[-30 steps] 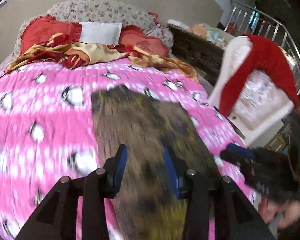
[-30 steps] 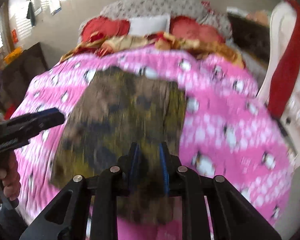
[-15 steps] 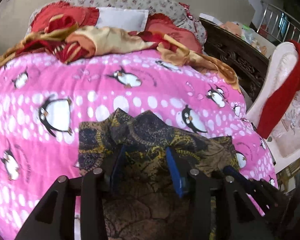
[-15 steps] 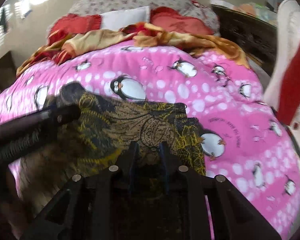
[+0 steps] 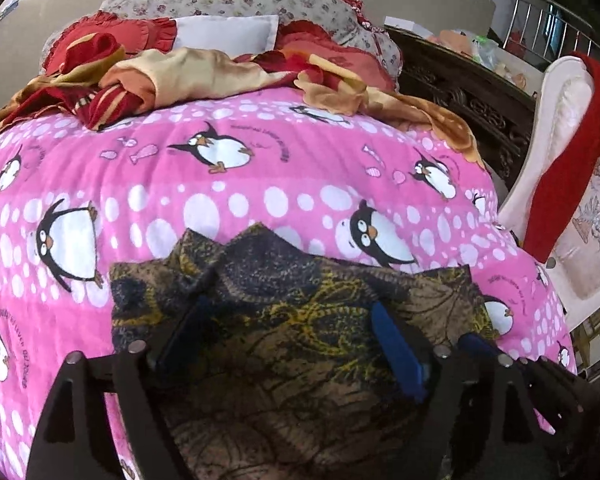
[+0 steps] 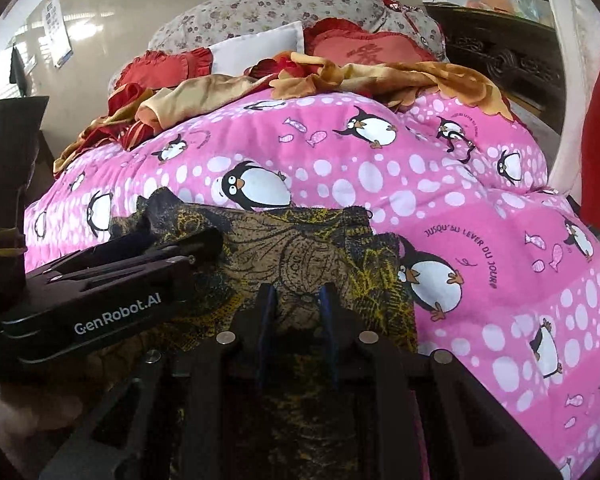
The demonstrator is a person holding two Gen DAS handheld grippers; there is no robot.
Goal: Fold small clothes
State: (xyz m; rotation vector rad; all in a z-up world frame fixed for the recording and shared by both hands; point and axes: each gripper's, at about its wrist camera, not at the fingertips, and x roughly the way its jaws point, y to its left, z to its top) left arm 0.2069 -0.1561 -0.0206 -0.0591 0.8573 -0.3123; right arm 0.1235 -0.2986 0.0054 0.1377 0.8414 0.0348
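Hiding garment (image 6: 300, 248) beneath left hand-held gripper (image 6: 204, 240).

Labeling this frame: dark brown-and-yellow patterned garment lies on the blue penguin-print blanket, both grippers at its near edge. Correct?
Not quite: the penguin-print blanket is pink, as the right wrist view shows. The dark brown-and-yellow patterned garment does lie on it, with the left gripper and right gripper at its near edge.

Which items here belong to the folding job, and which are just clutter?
Job:
- brown patterned garment
- left gripper, fingers apart over the cloth
- right gripper
- pink penguin blanket, the work surface

Lying about:
- red and gold bedding heap
- pillows
- red cloth on the white chair
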